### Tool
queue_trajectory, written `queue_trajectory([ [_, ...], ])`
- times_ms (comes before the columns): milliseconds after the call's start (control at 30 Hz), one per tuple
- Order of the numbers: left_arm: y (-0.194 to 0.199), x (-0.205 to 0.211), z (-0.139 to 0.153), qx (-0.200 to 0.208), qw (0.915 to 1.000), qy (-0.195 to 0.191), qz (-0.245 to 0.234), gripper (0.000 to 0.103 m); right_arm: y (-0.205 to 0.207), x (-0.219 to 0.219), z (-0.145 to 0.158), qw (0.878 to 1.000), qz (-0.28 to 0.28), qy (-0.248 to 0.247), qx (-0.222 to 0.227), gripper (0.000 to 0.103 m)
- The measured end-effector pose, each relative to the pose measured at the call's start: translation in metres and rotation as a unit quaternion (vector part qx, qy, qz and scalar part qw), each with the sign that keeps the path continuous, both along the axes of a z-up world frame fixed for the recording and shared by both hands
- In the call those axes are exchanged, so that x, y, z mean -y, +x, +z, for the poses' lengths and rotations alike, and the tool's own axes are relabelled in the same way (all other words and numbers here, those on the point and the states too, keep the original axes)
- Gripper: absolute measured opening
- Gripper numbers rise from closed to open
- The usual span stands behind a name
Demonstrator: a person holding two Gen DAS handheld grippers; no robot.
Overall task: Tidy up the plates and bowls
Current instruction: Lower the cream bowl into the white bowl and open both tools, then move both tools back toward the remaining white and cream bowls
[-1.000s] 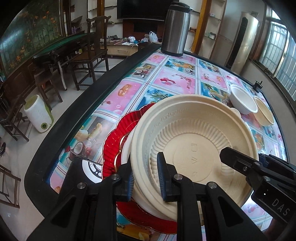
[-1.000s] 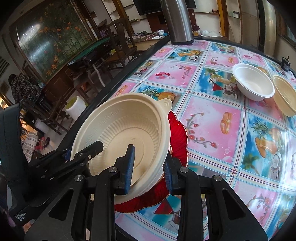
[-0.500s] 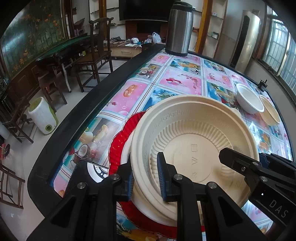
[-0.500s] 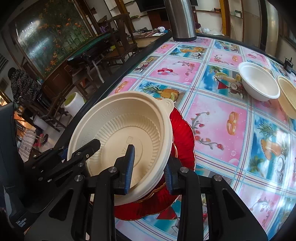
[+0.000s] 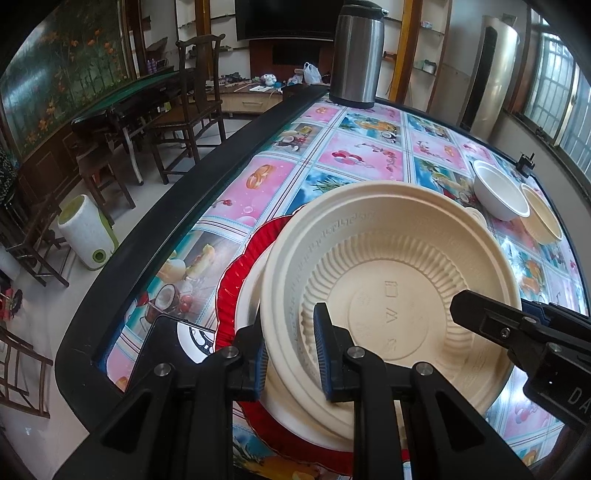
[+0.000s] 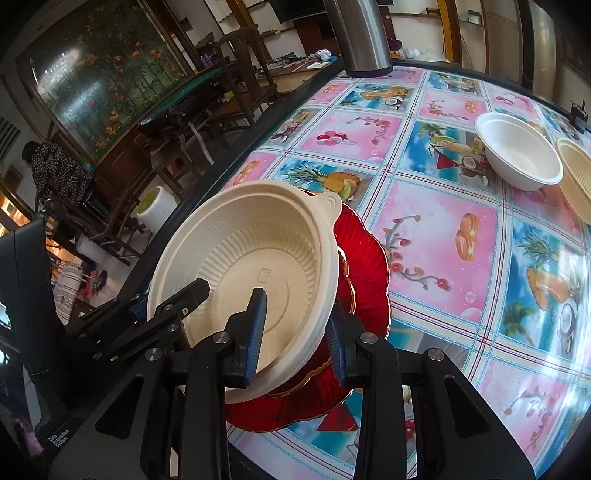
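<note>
A large cream ribbed plate is held tilted above a red scalloped plate on the table. A white plate lies between them. My left gripper is shut on the cream plate's near rim. My right gripper is shut on the opposite rim, one finger inside, one outside. A white bowl and a cream bowl stand at the far right.
A steel thermos stands at the table's far edge. The table's black raised edge runs along the left. A phone lies near the front left corner. Chairs and a white bin stand on the floor.
Both grippers have lifted the cream plate higher off the red plate and tilted it a little more. Both grips are unchanged.
</note>
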State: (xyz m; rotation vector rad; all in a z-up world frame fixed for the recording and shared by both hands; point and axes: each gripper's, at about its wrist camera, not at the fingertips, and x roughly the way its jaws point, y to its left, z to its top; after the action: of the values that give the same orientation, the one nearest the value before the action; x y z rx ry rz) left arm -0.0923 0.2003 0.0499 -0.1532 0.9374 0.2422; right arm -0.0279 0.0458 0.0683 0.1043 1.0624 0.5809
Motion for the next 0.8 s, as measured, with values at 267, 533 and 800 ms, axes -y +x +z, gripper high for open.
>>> queue_trajectory([
  [267, 0.000, 0.002, 0.000, -0.001, 1.0000, -0.005, -0.001, 0.030, -0.006, 0.024, 0.011, 1.000, -0.024, 0.018, 0.006, 0.038],
  [533, -0.012, 0.010, 0.019, 0.035, 0.9992, 0.019, -0.002, 0.064, -0.009, 0.041, 0.012, 0.999, -0.039, 0.033, 0.003, 0.046],
  [800, -0.016, 0.015, 0.035, 0.062, 0.9977, 0.028, -0.007, 0.066, -0.012, 0.053, 0.011, 0.998, -0.045, 0.043, 0.002, 0.046],
])
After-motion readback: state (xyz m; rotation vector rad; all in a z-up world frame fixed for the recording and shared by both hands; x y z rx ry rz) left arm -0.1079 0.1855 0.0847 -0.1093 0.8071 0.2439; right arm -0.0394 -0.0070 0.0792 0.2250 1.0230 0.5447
